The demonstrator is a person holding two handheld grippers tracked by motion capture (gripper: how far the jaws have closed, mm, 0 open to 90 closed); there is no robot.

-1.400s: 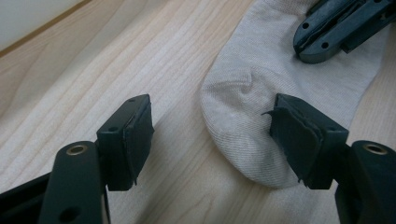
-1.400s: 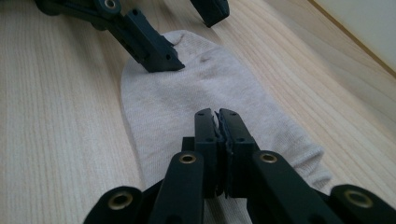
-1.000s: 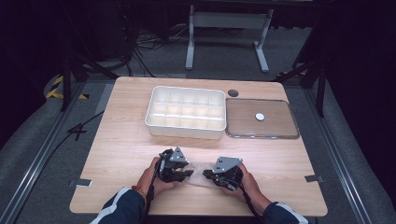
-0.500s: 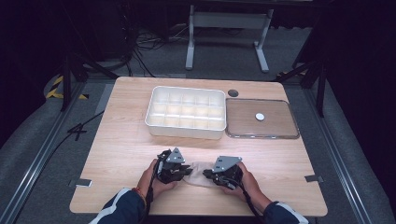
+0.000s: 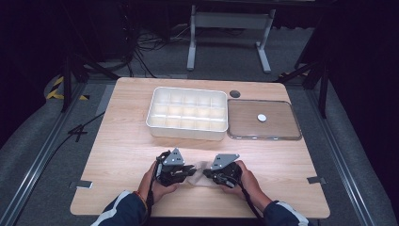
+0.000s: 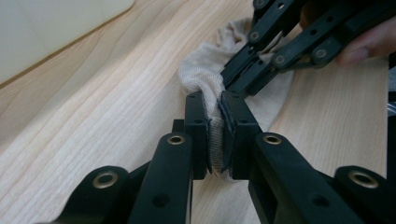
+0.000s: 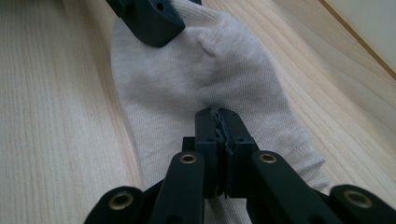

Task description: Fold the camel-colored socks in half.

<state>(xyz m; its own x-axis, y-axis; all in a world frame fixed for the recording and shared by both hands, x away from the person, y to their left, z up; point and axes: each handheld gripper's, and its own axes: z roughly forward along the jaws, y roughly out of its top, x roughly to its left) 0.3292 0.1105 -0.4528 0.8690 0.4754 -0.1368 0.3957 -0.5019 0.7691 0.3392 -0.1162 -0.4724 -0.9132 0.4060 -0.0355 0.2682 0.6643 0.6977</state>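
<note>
A pale beige sock [image 5: 198,168] lies flat on the wooden table near its front edge, between my two hands. My left gripper [image 5: 192,170] comes at it from the left and is shut on a bunched fold of the sock [image 6: 201,77], with fabric squeezed between the pads [image 6: 215,105]. From the right, my right gripper [image 5: 206,173] pinches the sock's other end; its jaws [image 7: 219,115] are shut on a small ridge of the sock [image 7: 196,70]. The two grippers' tips nearly meet over the sock. The left gripper's jaw tip [image 7: 152,18] rests on the far end of the sock.
A white tray [image 5: 187,130] divided into several empty compartments stands behind the hands at mid-table. To its right lies a flat clear lid [image 5: 263,137] with a small white disc [image 5: 261,117] on it. A dark round hole [image 5: 235,93] is near the table's back edge.
</note>
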